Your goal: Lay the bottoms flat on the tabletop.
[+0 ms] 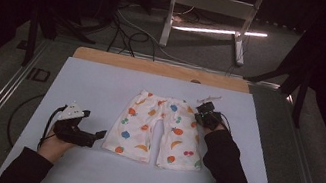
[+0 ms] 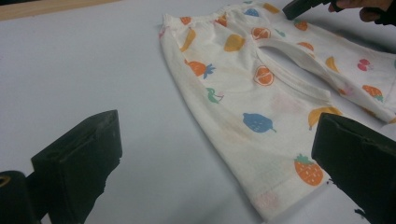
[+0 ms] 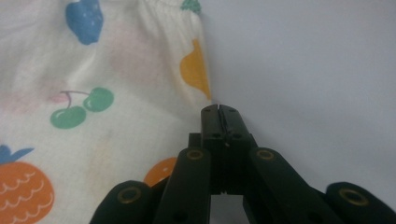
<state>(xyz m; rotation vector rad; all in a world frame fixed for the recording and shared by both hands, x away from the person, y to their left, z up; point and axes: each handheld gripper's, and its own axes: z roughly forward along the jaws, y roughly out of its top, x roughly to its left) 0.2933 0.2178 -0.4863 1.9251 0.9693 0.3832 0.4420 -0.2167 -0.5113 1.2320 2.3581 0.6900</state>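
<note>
While I look down from the high view, the shorts [image 1: 159, 130] lie flat near the middle of the table [image 1: 101, 85], waistband toward the far edge and both leg hems toward me, so the long axis runs away from me. I judge they are spread this way for folding. My left gripper [image 1: 98, 135] sits just beside the hem of the left leg, pointing across at it, apart from the cloth. My right gripper [image 1: 199, 117] rests at the waistband's right corner, where the side seam starts.

Along the left gripper view, the two black jaws stand wide apart with nothing between them but bare table and the near hem of the shorts [image 2: 261, 121]. The garment runs away diagonally toward the upper right, where the right gripper [image 2: 299, 6] shows at the far waist. I read this as lining up to take the hem.

Through the right gripper view, the right gripper [image 3: 219, 110] has its jaws fully together, tips at the very edge of the shorts [image 3: 93, 116], just below the gathered waistband. Whether a sliver of fabric is pinched I cannot tell; the tips look to touch the seam rather than hold it, perhaps pinning the corner.
</note>
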